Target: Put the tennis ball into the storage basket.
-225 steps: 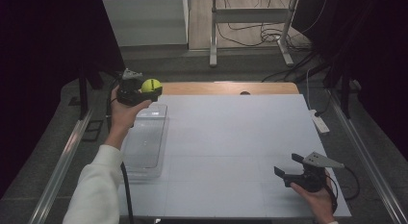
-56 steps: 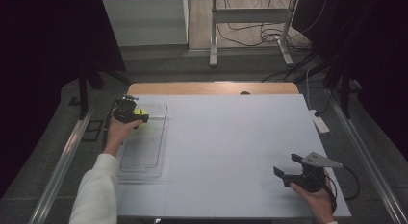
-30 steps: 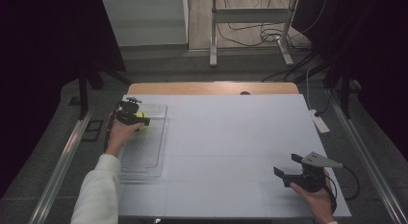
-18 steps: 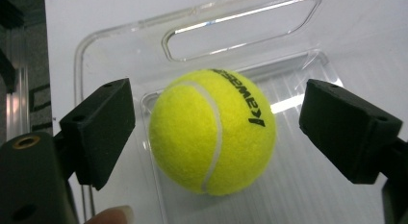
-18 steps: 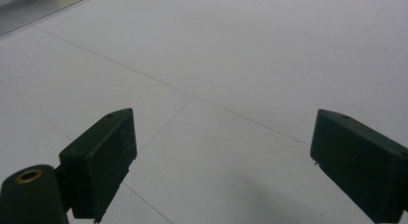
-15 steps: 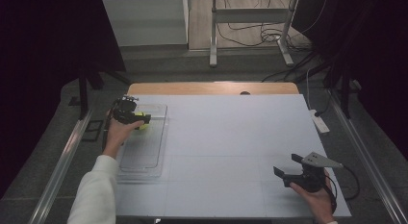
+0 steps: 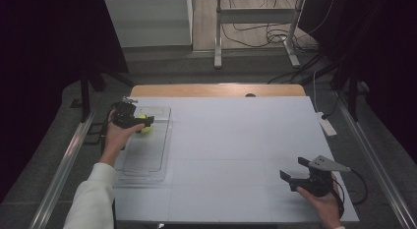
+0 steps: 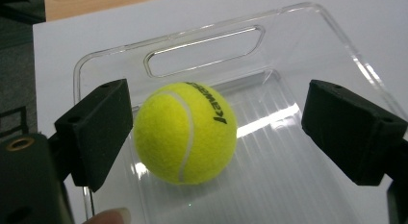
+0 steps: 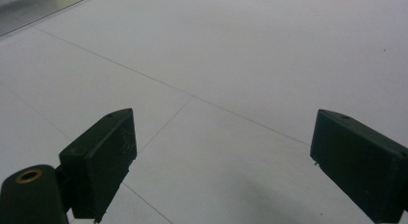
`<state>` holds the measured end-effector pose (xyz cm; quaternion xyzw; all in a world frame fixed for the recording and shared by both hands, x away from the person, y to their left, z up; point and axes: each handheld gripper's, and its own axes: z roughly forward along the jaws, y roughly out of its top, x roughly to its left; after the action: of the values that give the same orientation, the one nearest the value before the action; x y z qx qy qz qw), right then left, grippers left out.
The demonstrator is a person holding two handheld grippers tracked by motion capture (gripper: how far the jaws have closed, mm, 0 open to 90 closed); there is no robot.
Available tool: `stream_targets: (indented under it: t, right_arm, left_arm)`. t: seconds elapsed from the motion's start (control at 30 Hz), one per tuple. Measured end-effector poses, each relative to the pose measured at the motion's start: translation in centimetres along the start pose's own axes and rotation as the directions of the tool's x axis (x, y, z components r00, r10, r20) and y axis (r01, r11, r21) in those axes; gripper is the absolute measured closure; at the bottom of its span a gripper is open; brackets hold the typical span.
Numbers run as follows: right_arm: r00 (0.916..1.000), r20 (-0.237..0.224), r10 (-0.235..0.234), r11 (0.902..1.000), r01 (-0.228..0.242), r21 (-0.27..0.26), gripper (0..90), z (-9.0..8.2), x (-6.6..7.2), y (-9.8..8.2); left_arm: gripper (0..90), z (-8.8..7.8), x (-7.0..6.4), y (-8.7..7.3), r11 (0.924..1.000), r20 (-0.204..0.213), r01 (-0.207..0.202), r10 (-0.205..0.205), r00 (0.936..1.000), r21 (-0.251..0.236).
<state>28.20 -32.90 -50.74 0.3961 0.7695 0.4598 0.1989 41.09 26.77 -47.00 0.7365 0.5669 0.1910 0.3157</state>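
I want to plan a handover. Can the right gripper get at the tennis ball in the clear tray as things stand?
Probably yes. The tennis ball rests in the clear tray, the left gripper is open around it, and bare white table separates it from the open right gripper.

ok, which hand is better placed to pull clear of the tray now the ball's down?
Left. The left gripper stands open around the tennis ball lying in the clear tray. The right gripper hovers open at the table's opposite near corner.

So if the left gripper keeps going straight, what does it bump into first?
Most likely the ball. It sits in the tray, right between the open jaws of the left gripper. Depth is hard to judge.
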Motion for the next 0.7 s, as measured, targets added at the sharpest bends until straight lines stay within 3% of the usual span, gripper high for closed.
stream_targets:
  t: [0.5, 0.7]
  right_arm:
    - [1.0000, 0.004, 0.001, 1.0000, -0.001, 0.001, 9.1, 0.0, 0.1, 0.0]
    - [1.0000, 0.006, 0.002, 1.0000, -0.002, -0.002, 9.2, -0.1, 0.1, 0.0]
  left_arm:
    - [12.5, -2.7, -1.6, -1.0, 0.9931, 0.090, -0.037, 0.047, 0.9948, -0.111]
    - [12.3, -4.1, -2.9, -2.1, 0.9839, 0.130, -0.062, 0.085, 0.9879, -0.167]
